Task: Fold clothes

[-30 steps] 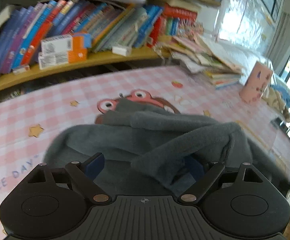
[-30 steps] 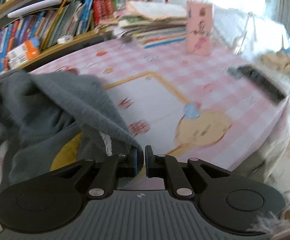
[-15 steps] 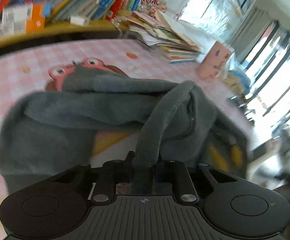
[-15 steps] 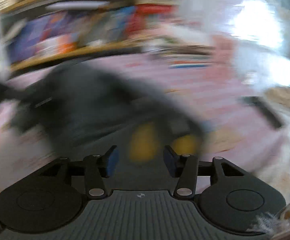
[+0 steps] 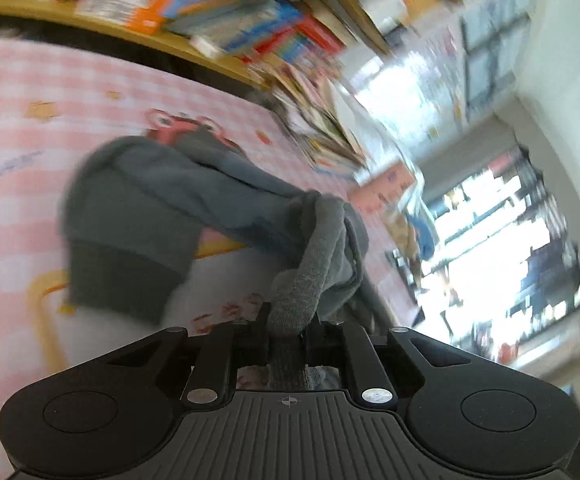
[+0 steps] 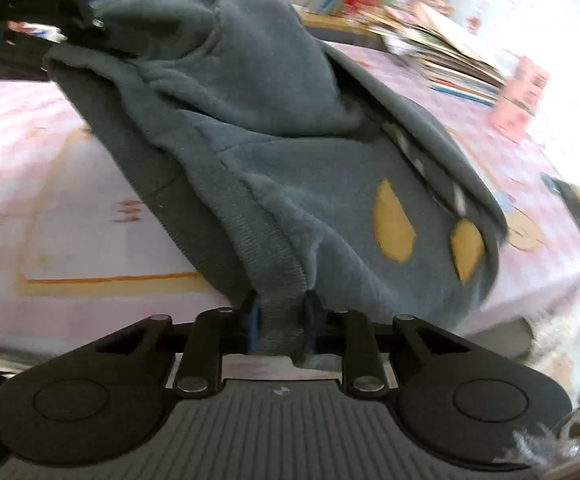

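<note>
I see one dark grey fleece sweatshirt [image 6: 290, 152] with ribbed knit hem and cuffs and two mustard-yellow patches on its front. It is bunched and partly lifted, its folds draped over the pink checked tablecloth [image 5: 30, 92]. In the left wrist view the garment [image 5: 142, 208] trails back across the cloth, a rolled band of it rising toward the camera. Ribbed edge hangs nearest the right wrist camera.

The left gripper [image 5: 288, 330] and right gripper [image 6: 280, 320] are matte black, with ribbed housings, round side discs, silver pivot screws and a small crosshair mark; blue pads line the right one's fingers.
</note>
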